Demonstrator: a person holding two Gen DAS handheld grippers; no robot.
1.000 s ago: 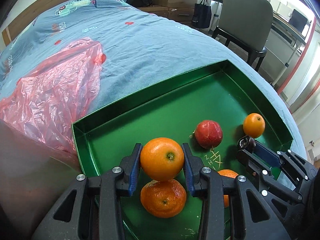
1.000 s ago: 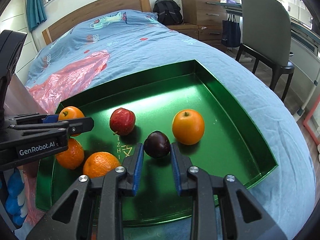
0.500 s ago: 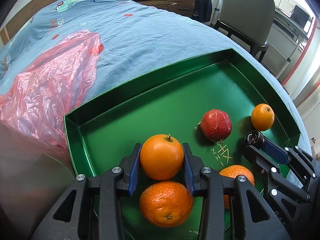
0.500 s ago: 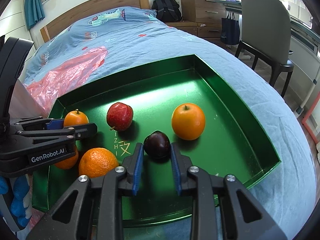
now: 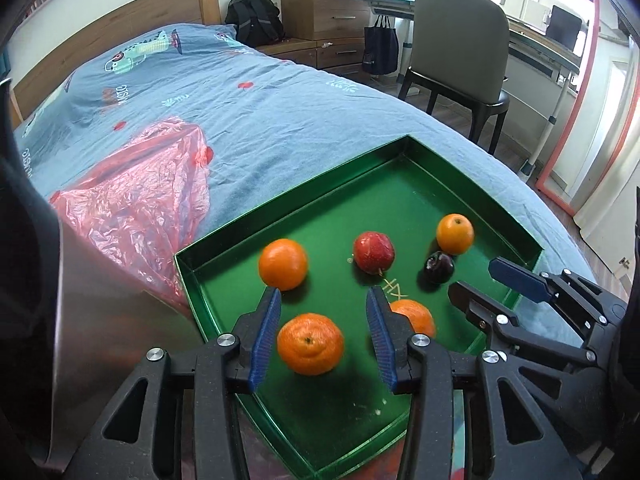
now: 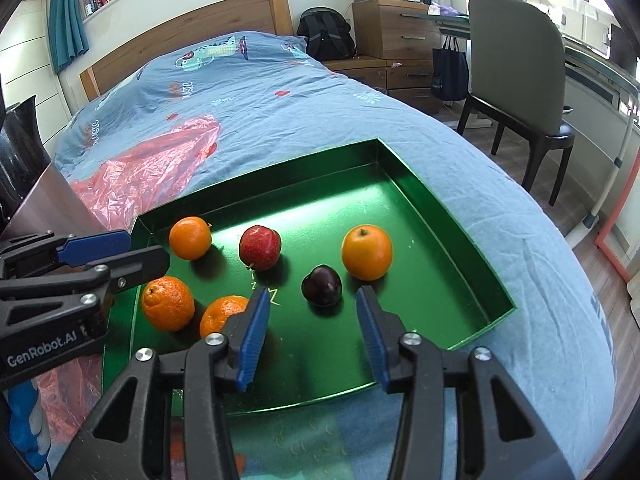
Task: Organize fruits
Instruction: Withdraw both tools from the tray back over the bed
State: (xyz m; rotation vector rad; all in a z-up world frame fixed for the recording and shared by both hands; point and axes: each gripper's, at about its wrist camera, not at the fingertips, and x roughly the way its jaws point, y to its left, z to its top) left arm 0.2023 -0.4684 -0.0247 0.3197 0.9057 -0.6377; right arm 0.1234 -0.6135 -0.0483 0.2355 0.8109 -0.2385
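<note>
Both grippers spread wide, holding nothing. Plum [image 6: 321,285] just ahead of right gripper [image 6: 311,303]: we judge it soft, smooth, roll-prone; pinch its widest middle, gently. Left gripper [image 5: 322,303] hovers over mandarin [image 5: 311,343].

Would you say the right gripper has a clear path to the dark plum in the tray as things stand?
Probably yes: the right gripper is open, the dark plum sits just ahead between its fingers, apart from the neighbouring orange.

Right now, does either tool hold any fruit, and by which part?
No. The left tool and the right tool are both open; all fruit lies loose in the green tray.
</note>
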